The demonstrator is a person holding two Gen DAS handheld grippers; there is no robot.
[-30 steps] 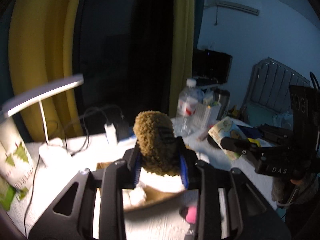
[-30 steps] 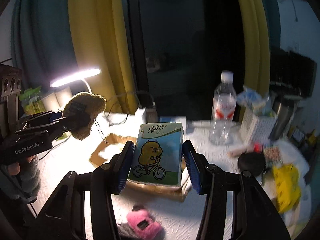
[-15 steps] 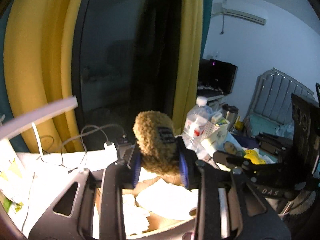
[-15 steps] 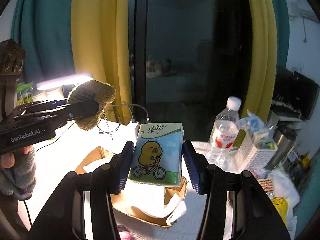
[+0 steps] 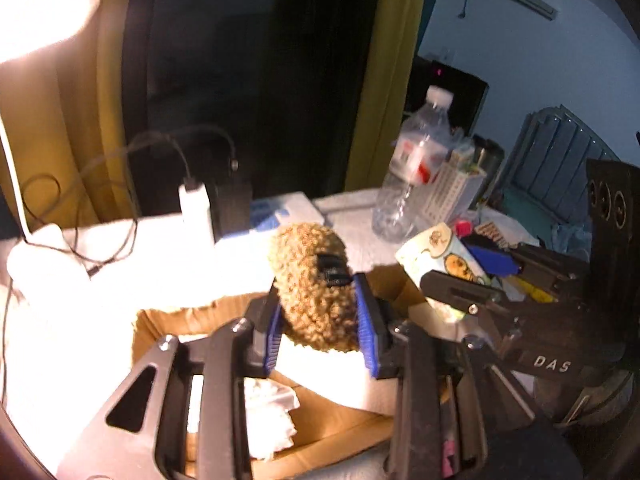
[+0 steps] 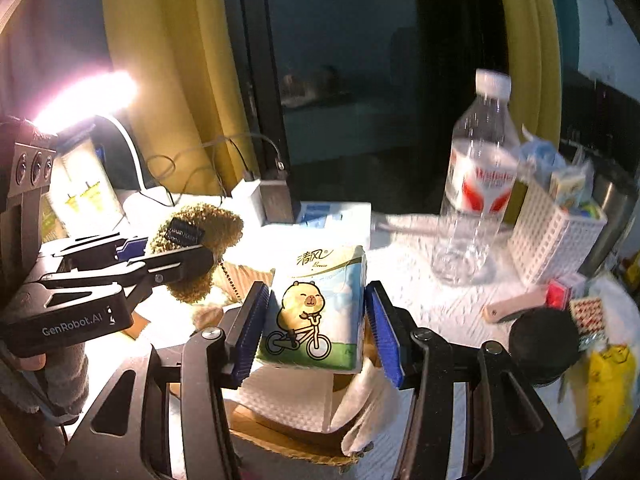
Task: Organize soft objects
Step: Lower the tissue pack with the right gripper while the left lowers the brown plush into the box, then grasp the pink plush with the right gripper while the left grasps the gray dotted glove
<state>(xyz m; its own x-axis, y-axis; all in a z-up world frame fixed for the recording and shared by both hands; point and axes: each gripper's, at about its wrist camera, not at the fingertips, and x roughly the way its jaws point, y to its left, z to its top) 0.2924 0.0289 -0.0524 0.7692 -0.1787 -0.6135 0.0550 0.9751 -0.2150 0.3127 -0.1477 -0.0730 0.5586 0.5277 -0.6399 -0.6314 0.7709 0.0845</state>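
Note:
My left gripper (image 5: 320,320) is shut on a brown curly plush toy (image 5: 314,288) and holds it over the open cardboard box (image 5: 344,432). The plush also shows in the right wrist view (image 6: 200,240), with a bead chain hanging from it. My right gripper (image 6: 316,328) is shut on a tissue pack (image 6: 316,304) printed with a capybara on a bicycle, held above the same box (image 6: 280,428). The pack shows in the left wrist view (image 5: 440,256) too. White paper and crumpled tissue lie inside the box.
A clear water bottle (image 6: 476,184) and a white mesh basket (image 6: 556,232) stand at the right. A lit desk lamp (image 6: 84,100) stands at the left. A white charger with cables (image 5: 196,208) sits behind the box. A black round lid (image 6: 544,340) and yellow bag (image 6: 608,392) lie far right.
Both grippers have come down from their raised position toward the box, each still holding its object. The views now tilt down onto the table and box.

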